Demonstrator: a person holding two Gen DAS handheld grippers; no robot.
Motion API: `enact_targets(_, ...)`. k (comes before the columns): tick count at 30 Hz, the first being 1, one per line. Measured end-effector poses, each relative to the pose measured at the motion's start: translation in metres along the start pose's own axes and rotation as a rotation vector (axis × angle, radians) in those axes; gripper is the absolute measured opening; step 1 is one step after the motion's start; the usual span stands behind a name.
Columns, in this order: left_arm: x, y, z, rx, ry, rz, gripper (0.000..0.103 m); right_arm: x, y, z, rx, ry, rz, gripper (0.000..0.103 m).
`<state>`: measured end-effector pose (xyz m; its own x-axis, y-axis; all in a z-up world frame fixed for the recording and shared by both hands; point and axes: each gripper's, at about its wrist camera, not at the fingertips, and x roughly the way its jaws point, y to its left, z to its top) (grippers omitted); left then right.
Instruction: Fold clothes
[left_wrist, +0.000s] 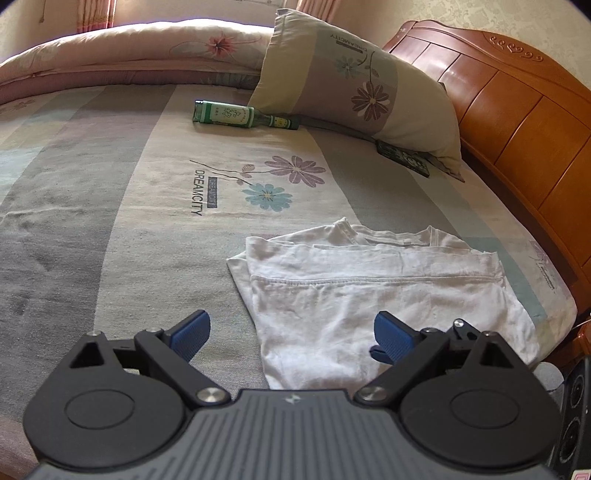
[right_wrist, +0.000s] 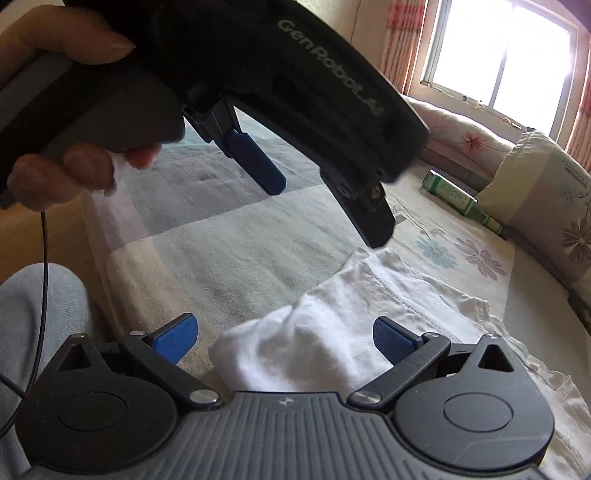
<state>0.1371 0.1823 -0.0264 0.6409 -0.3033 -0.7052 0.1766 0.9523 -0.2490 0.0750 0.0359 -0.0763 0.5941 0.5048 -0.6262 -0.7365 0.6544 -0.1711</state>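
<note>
Shirt (left_wrist: 373, 291), white and folded, is laid on the bed (left_wrist: 110, 221) near the headboard (left_wrist: 517, 122). Left gripper (left_wrist: 291, 334) is held spread above its near edge, nothing pinched. Right gripper (right_wrist: 286, 338) is likewise spread, with bunched shirt cloth seen between the pads. A bottle (left_wrist: 243, 116) is seen beside the pillow (left_wrist: 362, 88).

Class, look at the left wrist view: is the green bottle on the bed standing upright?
No. The green bottle lies on its side on the bedsheet, its neck pointing toward the pillow.
</note>
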Motion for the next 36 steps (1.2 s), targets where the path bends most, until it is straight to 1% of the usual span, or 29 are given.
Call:
enact_targets(3, 0.006, -0.001, -0.003, -0.002, 0.014, -0.017, 0.095, -0.009, -0.015, -0.009, 0.029, 0.026, 0.002, 0.103)
enact_targets(7, 0.027, -0.022, -0.014, 0.025, 0.063, -0.084, 0.095, -0.022, -0.056, -0.038, 0.109, 0.076, -0.138, 0.103)
enact_targets(10, 0.046, -0.041, -0.029, 0.034, 0.102, -0.157, 0.095, -0.035, -0.091, -0.061, 0.21, 0.105, -0.23, 0.103)
enact_targets(12, 0.057, -0.047, -0.043, 0.037, 0.134, -0.164, 0.095, -0.044, -0.11, -0.075, 0.277, 0.107, -0.289, 0.103)
enact_targets(14, 0.063, -0.049, -0.056, 0.047, 0.146, -0.164, 0.095, -0.052, -0.124, -0.091, 0.343, 0.122, -0.318, 0.103)
enact_targets(16, 0.063, -0.049, -0.069, 0.062, 0.144, -0.158, 0.096, -0.056, -0.135, -0.106, 0.404, 0.149, -0.324, 0.103)
enact_targets(19, 0.053, -0.05, -0.068, 0.071, 0.159, -0.137, 0.096, -0.056, -0.141, -0.129, 0.487, 0.212, -0.281, 0.103)
enact_targets(20, 0.049, -0.054, -0.063, 0.08, 0.153, -0.114, 0.096, -0.058, -0.141, -0.13, 0.494, 0.204, -0.276, 0.103)
enact_targets(22, 0.045, -0.065, -0.054, 0.131, 0.122, -0.071, 0.096, -0.061, -0.142, -0.133, 0.507, 0.189, -0.267, 0.103)
enact_targets(23, 0.045, -0.072, -0.049, 0.154, 0.107, -0.06, 0.096, -0.062, -0.143, -0.134, 0.514, 0.182, -0.263, 0.103)
enact_targets(27, 0.063, -0.099, -0.036, 0.18, 0.08, -0.092, 0.096, -0.061, -0.146, -0.132, 0.532, 0.177, -0.265, 0.103)
enact_targets(31, 0.088, -0.119, -0.039, 0.192, 0.073, -0.071, 0.096, -0.061, -0.147, -0.133, 0.522, 0.17, -0.26, 0.103)
enact_targets(34, 0.106, -0.122, -0.048, 0.185, 0.096, -0.039, 0.096, -0.062, -0.146, -0.136, 0.51, 0.16, -0.254, 0.103)
enact_targets(36, 0.108, -0.123, -0.053, 0.192, 0.077, -0.021, 0.096, -0.064, -0.146, -0.139, 0.508, 0.148, -0.247, 0.103)
